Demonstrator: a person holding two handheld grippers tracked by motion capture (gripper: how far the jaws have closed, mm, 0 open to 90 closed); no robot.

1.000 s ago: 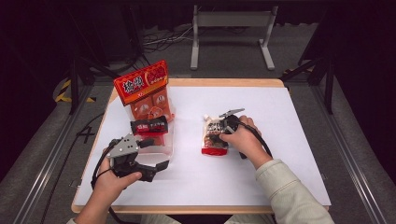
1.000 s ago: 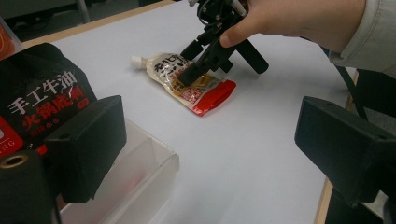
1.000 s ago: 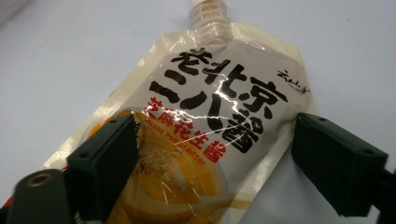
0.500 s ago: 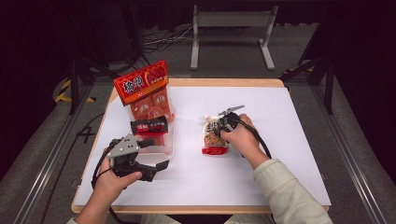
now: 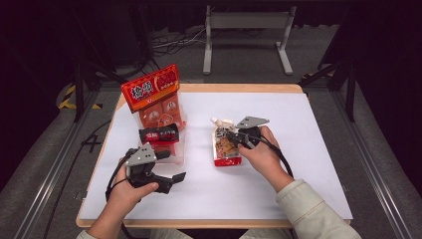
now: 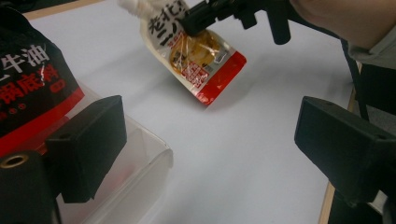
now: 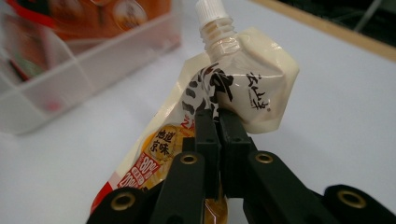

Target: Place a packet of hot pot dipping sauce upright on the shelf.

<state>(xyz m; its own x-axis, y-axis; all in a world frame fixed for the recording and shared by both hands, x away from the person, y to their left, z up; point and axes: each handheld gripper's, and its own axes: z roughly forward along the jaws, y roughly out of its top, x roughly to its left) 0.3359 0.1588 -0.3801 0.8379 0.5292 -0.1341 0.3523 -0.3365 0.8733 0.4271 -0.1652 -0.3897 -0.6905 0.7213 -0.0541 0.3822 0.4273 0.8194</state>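
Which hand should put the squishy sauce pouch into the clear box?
Right. The right gripper is already pinched shut on the sauce pouch. The left gripper is open beside the clear box, holding nothing.

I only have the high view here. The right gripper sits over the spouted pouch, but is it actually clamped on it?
Observer: Yes. In the right gripper view the right gripper is shut on the spouted pouch, pinching the film just below the spout; its jaws have just been closing.
Operator: Is the cap on?
Observer: A white cap sits on the spout.
Operator: Is the pouch off the table?
Observer: In the left gripper view its upper end is raised, while the red bottom edge looks to be on the white sheet.
Operator: And the left gripper?
Observer: The left gripper stands open, beside the clear bin.
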